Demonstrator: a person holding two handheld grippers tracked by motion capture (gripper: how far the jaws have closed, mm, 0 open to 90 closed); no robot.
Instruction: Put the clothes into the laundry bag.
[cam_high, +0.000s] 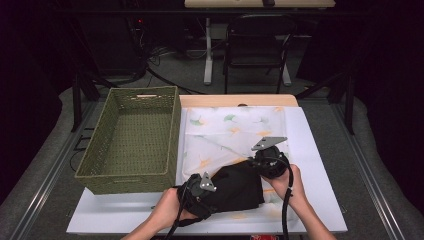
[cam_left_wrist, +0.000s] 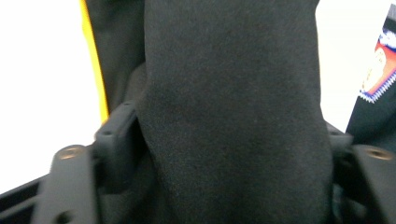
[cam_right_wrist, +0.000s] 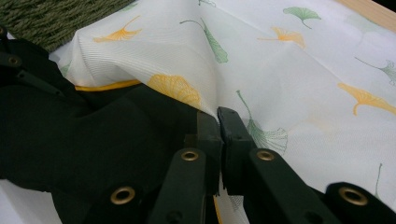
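At the left of the worktop (cam_high: 320, 150) stands a green woven rectangular basket (cam_high: 131, 140), with its long side just beside a white thin cloth printed with orange and green leaves (cam_high: 235, 130). This cloth lies flat on the white worktop and reaches toward the far wooden edge.

At the near edge, the left gripper (cam_high: 199, 192) is on the left end of a folded black fabric garment (cam_high: 237, 187). In the left gripper view a thick roll of this black fabric (cam_left_wrist: 233, 116) fills the space between the two jaws. It touches both of them, but how tightly they clench I cannot tell.

The black garment lies on the near part of the leaf-printed cloth, between the two hands.

To the right, the right gripper (cam_high: 270, 162) is at the far right end of the garment. In the right gripper view its jaws are clenched together and pinch a raised fold of the leaf-printed cloth (cam_right_wrist: 280, 84), with the black fabric (cam_right_wrist: 93, 135) just beside them.
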